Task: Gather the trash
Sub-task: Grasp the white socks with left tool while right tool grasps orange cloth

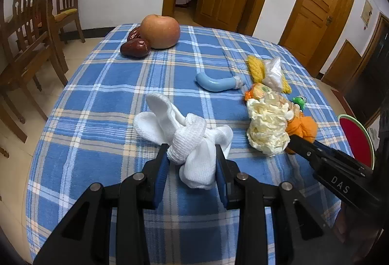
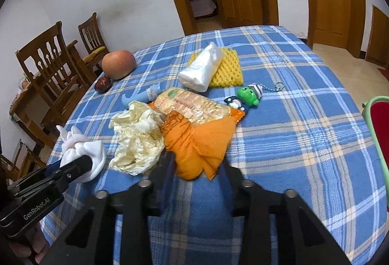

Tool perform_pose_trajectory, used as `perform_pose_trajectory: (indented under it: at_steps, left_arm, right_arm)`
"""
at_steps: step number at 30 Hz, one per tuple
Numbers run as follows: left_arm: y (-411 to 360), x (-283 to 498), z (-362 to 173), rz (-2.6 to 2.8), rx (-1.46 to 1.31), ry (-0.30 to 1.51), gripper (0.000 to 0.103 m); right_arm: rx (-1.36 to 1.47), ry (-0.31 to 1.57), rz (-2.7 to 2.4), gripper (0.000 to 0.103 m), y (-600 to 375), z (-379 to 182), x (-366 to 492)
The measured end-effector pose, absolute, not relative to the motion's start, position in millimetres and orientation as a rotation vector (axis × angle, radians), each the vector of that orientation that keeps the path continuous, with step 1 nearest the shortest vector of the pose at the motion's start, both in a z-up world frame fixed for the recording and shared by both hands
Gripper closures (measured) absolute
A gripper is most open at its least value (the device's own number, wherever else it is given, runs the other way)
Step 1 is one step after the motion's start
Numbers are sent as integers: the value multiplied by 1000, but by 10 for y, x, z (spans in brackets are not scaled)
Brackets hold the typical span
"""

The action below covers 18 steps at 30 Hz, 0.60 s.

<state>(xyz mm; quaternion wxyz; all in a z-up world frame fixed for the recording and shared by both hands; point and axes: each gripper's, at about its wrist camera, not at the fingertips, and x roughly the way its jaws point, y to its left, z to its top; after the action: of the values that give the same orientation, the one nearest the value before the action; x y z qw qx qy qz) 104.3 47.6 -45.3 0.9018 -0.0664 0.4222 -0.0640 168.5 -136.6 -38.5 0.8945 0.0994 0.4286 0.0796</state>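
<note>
The left gripper (image 1: 192, 163) has its fingers pinched on the white cloth (image 1: 187, 136); the right gripper (image 2: 197, 165) has closed on the orange cloth (image 2: 197, 143). Both cloths rest on the surface (image 2: 291, 143), so collection has barely begun, with the crumpled wrapper (image 2: 138, 138) untouched.

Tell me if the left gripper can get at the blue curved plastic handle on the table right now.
Probably not yet: the left gripper is shut on the knotted white cloth. The blue curved plastic handle lies unobstructed beyond it.
</note>
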Motion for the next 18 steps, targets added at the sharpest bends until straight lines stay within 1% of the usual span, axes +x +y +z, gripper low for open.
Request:
perform_pose_trajectory:
  at_steps: [4, 18]
  left_arm:
    - [436, 1021, -427, -142, -131, 870, 68]
    - [173, 934, -251, -222, -117, 852, 68]
  right_arm:
    - [217, 884, 177, 77, -1373, -382, 1651]
    - [266, 813, 126, 78, -1765, -123, 1348]
